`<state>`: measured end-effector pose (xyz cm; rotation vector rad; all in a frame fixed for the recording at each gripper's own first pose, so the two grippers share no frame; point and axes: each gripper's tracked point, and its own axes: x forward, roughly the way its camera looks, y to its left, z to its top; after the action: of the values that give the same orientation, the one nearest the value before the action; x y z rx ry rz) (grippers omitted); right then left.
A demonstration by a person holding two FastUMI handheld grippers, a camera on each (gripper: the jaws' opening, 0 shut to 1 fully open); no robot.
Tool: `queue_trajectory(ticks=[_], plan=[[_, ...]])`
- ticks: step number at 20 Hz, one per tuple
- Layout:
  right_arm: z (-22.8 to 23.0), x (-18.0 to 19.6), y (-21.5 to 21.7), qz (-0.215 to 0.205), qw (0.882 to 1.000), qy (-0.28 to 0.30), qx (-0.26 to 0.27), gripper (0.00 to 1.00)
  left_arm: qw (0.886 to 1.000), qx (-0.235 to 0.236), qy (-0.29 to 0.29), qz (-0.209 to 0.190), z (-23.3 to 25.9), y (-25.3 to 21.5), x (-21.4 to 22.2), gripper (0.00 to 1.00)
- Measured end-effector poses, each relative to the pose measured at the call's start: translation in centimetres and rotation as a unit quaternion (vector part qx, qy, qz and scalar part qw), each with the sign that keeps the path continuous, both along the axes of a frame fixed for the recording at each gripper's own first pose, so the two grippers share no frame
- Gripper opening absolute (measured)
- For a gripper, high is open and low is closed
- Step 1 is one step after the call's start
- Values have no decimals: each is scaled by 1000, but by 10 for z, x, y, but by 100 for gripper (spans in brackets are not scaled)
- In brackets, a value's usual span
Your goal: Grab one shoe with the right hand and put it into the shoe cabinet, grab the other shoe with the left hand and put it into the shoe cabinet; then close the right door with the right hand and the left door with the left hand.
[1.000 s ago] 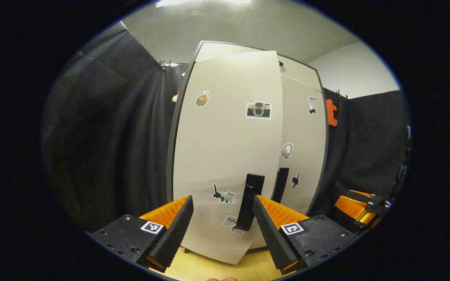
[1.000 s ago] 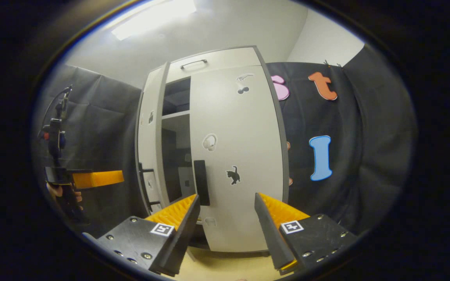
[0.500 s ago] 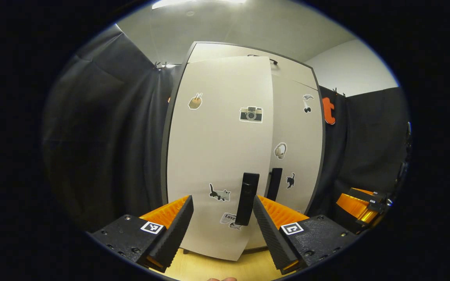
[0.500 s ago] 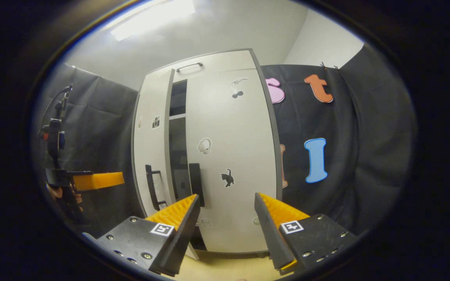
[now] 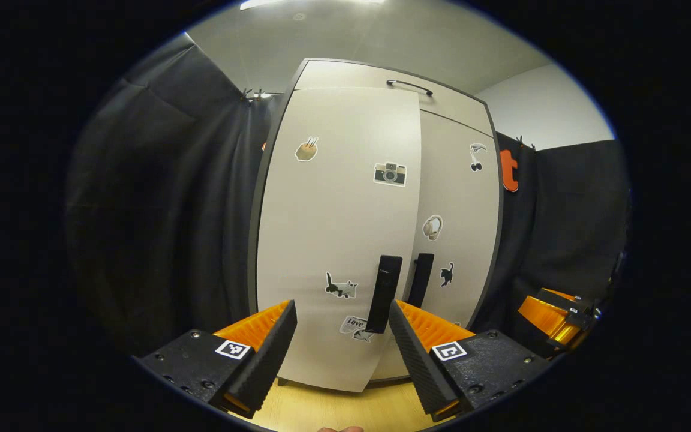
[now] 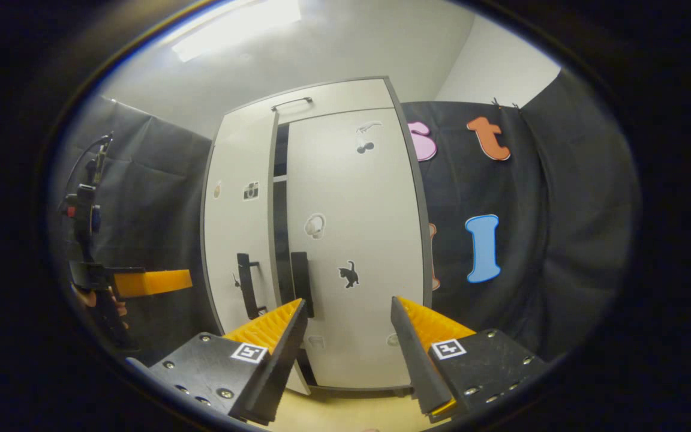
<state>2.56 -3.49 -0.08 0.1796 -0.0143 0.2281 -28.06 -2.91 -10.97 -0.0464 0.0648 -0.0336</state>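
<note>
The pale shoe cabinet [image 5: 381,78] stands ahead with stickers on both doors. Its left door [image 5: 333,228] is nearly shut, its edge still a little proud of the right door [image 5: 459,228]. In the right gripper view a narrow dark gap remains between the left door [image 6: 237,228] and the shut right door [image 6: 357,240]. My left gripper [image 5: 341,336] is open, close before the left door's black handle [image 5: 384,293], touching nothing. My right gripper [image 6: 348,336] is open and empty in front of the right door, near its handle [image 6: 302,283]. The shoes are hidden inside.
Black cloth walls flank the cabinet on both sides. A wooden floor [image 5: 321,411] lies below. The right gripper [image 5: 552,315] shows at the far right of the left gripper view; the left gripper [image 6: 141,282], held by a hand, shows at the left of the right gripper view.
The left door has swung further shut; the dark gap showing shelves has narrowed to a slit. The right door stays shut. Both grippers remain open.
</note>
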Motion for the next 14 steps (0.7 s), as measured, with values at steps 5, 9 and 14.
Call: queue_trajectory(ticks=[5, 9, 14], plan=[[-1, 1, 3, -1, 1000, 0, 0, 84, 1000, -2, 1, 2, 1, 3, -2, 94], [0, 1, 4, -2, 1000, 0, -2, 84, 1000, -2, 1, 7, 0, 7, 1, 94], [0, 2, 7, -3, 1000, 0, -4, 84, 1000, -5, 3, 11, -1, 11, 2, 94]])
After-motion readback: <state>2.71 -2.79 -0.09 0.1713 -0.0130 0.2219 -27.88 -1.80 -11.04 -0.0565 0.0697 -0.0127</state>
